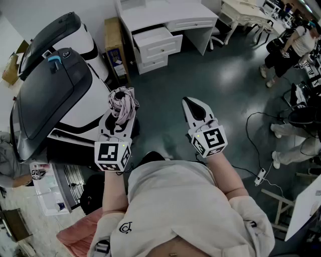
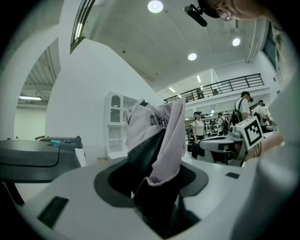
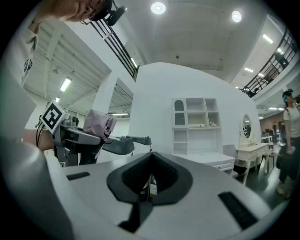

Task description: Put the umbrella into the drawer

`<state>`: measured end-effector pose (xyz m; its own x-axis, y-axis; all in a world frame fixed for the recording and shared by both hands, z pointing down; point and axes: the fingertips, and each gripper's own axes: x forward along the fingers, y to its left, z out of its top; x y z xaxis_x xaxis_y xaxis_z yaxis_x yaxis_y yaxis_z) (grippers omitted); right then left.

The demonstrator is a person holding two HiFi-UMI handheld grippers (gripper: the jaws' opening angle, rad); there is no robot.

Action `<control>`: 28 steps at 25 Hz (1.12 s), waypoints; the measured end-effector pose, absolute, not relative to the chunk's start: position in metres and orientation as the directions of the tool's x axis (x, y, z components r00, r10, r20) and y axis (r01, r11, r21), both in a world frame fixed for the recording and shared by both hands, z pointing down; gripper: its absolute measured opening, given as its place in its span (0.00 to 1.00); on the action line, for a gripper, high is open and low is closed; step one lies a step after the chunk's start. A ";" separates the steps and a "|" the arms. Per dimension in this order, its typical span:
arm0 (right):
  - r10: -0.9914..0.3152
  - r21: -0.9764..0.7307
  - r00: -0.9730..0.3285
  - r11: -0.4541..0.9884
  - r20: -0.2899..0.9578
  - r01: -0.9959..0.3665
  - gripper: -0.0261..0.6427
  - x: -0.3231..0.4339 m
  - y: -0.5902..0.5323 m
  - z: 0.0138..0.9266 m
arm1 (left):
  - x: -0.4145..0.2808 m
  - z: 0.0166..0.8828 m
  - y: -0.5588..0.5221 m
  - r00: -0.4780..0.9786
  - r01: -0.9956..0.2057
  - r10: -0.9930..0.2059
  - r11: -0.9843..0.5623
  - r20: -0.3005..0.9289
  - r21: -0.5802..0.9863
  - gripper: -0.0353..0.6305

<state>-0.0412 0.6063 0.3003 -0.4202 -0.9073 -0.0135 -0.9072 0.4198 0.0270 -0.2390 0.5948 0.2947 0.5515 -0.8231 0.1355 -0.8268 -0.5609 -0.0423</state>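
A folded pale pink umbrella [image 1: 122, 103] with dark parts stands up out of my left gripper [image 1: 119, 111], which is shut on it. In the left gripper view the umbrella [image 2: 157, 136] fills the gap between the jaws and rises above them. To its right my right gripper [image 1: 193, 106] is shut and holds nothing; in its own view the right gripper [image 3: 150, 183] has its jaws together. A white desk [image 1: 165, 12] stands ahead across the dark floor, and one drawer [image 1: 153, 41] on its left side is pulled out. Both grippers are well short of it.
A large black-and-white machine [image 1: 50, 90] fills the left side, close to my left gripper. A cardboard box [image 1: 114, 45] leans beside the desk. People [image 1: 296, 45] stand at the far right. A cable and a power strip [image 1: 260, 175] lie on the floor at right.
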 end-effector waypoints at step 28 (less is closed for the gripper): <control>-0.903 -0.064 -0.429 0.427 0.030 -0.902 0.05 -0.021 0.520 0.335 | -0.217 0.334 0.504 0.556 -0.825 -0.803 -0.565 0.214 0.024 0.39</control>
<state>-0.0209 0.5203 0.3349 -0.4293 -0.9026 0.0297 -0.9020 0.4269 -0.0644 -0.2168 0.5041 0.3338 0.5561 -0.8032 0.2135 -0.8250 -0.5646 0.0244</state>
